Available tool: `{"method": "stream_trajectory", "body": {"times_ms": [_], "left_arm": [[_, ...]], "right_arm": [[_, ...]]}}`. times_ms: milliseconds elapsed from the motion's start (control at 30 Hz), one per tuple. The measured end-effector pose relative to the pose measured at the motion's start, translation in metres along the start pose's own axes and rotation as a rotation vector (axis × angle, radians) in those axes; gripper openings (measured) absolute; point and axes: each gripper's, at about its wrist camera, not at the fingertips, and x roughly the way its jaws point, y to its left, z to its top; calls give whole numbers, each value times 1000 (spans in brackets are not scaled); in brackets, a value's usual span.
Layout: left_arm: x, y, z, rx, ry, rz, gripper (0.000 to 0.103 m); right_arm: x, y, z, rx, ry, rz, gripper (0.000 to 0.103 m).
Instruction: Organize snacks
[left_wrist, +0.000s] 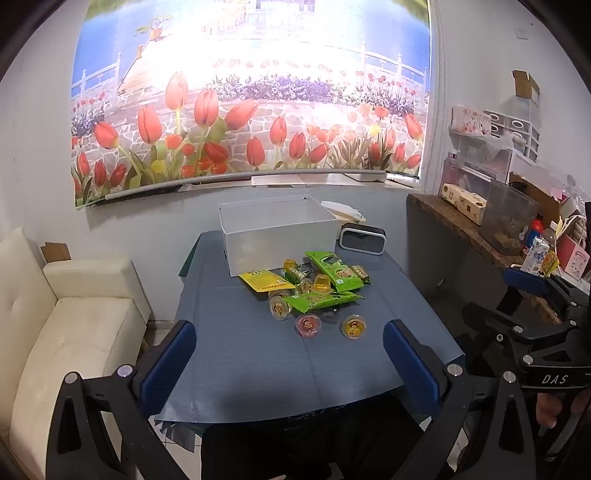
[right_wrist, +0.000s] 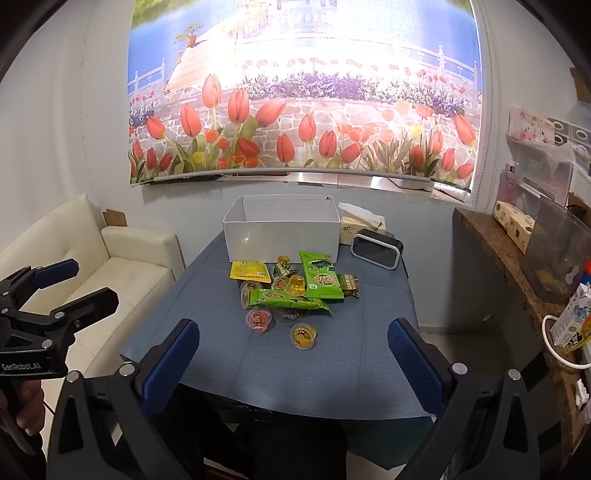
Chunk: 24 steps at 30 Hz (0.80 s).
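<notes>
A: Where do the snacks sit?

B: In a loose heap on the blue bench (right_wrist: 221, 332), just in front of the open white box (right_wrist: 282, 236). A yellow packet (right_wrist: 249, 270) lies at the heap's 10 o'clock edge, one green packet (right_wrist: 319, 275) at 1 o'clock, and a second green packet (right_wrist: 288, 299) lies crosswise below them. An upturned amber jelly cup (right_wrist: 295, 286) sits in the middle, touching the packets.

A: Anything apart from the heap?

B: Two cups at its 6 o'clock side: a red jelly cup (right_wrist: 258, 320) and a yellow jelly cup (right_wrist: 303, 335), near each other but not touching.

A: And the tools?

B: The right tool (right_wrist: 293, 369) is spread wide, its blue pads far apart, gripping nothing and touching nothing; it hangs over the near edge of the bench, well short of the cups. The left tool (left_wrist: 290, 369) is the same in its own view: splayed wide, nothing between the pads, clear of the snacks. Each tool also shows at the side of the other's view, likewise spread.

A: What surrounds the bench?

B: Behind the box, at 1 o'clock, a tissue box (right_wrist: 362, 221) and a small black clock (right_wrist: 376, 249). A cream sofa (right_wrist: 129, 273) stands at 9 o'clock, a cluttered wooden shelf (right_wrist: 495, 251) at 3 o'clock, and a tulip mural (right_wrist: 295, 110) covers the wall at 12 o'clock.
</notes>
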Motion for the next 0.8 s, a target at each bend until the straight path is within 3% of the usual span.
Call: {"method": "stream_trajectory", "body": {"times_ms": [800], "left_arm": [[-1, 1, 4, -13, 21, -10, 103]], "right_arm": [[1, 4, 0, -14, 3, -2, 103]]}}
